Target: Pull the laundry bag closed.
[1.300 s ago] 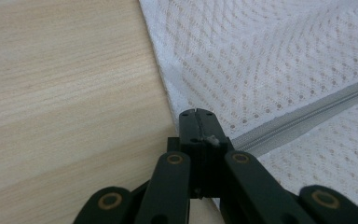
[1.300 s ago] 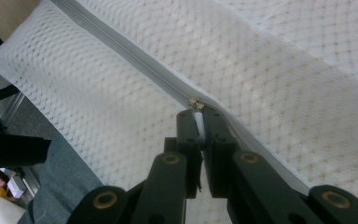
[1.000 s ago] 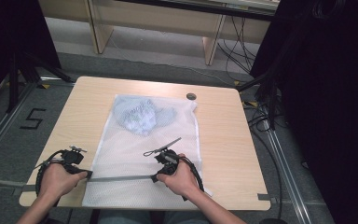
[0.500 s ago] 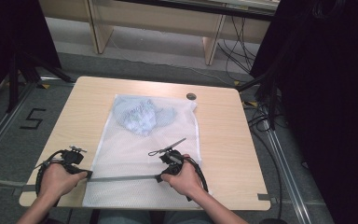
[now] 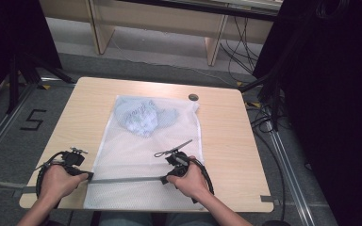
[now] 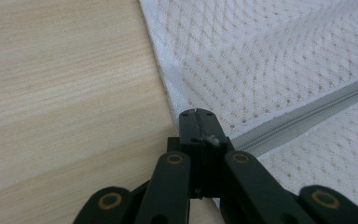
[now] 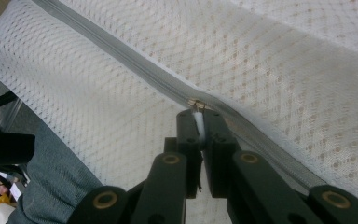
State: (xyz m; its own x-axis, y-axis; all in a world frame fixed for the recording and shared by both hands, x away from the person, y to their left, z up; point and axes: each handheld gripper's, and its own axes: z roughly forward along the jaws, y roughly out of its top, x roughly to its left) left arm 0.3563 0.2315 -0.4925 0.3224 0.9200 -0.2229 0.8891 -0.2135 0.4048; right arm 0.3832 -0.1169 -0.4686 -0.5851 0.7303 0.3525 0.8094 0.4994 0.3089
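On table [image 5: 226,141], one mesh bag [image 5: 141,155], one zip [image 5: 127,179]; two grippers clamped

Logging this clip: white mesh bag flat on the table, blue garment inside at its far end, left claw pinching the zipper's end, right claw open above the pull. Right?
One thing is off: the right claw is not open. The right gripper view shows it shut on the zipper pull. The mesh bag, blue garment, table and left claw are as you say.

Black number "5" [image 5: 32,120] marked on grey floor left of the table [image 5: 226,141]
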